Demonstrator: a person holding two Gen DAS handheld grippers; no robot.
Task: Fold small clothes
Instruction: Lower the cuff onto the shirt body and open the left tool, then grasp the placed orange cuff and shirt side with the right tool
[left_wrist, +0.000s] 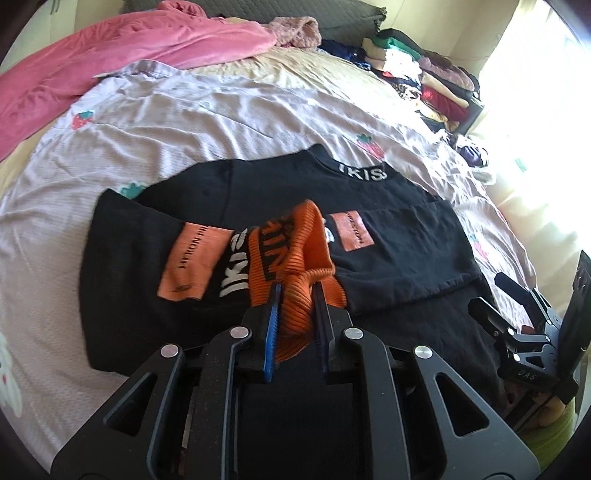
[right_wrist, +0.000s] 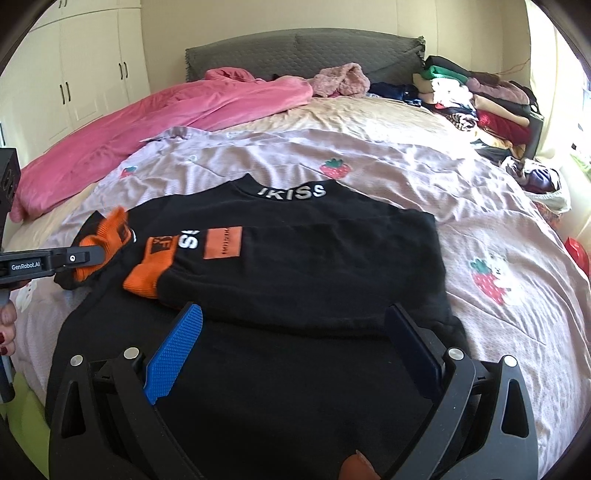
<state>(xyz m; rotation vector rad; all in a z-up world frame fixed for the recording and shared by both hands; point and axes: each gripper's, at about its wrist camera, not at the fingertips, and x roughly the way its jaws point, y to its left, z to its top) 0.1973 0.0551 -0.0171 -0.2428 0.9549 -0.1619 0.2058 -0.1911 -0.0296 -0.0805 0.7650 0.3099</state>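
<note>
**Left fingers clamped on an orange cuff, right fingers apart over the black top**

Nearest in the left wrist view, the left gripper (left_wrist: 295, 295) has its two blue, ridged fingers (left_wrist: 272, 325) pressed on the ribbed orange cuff (left_wrist: 295, 266) of a sleeve; the thick knit bunches up between them and rises in a folded hump just past the tips. In the right wrist view the same gripper comes in from the left edge with the orange knit in its grasp, and a hand with red-painted nails (right_wrist: 7, 332) shows at that edge below it.

The right gripper (right_wrist: 295, 332) stands with its fingers wide apart, a blue, finely dimpled pad (right_wrist: 177, 350) on one side and a darker flat one on the other. Nothing is between them; they hang over the lower part of the black top (right_wrist: 295, 266).

That top, a soft matte black knit, lies spread flat on the bed just beyond both pairs of fingers. The other sleeve is folded across its front, ending in a second orange ribbed cuff (right_wrist: 147, 273) ahead and to the left of the right fingers. Rectangular orange patches (right_wrist: 222, 242) sit on the sleeves, and white block letters run along the high collar (right_wrist: 291, 192) at the far end.

Under it is a wrinkled pale lilac sheet (right_wrist: 406, 184) printed with strawberries. Farther off lie a rumpled pink blanket (right_wrist: 166, 118), a fuzzy pink garment, a quilted grey headboard (right_wrist: 303, 51), and to the far right an uneven stack of folded clothes (right_wrist: 480, 99).
</note>
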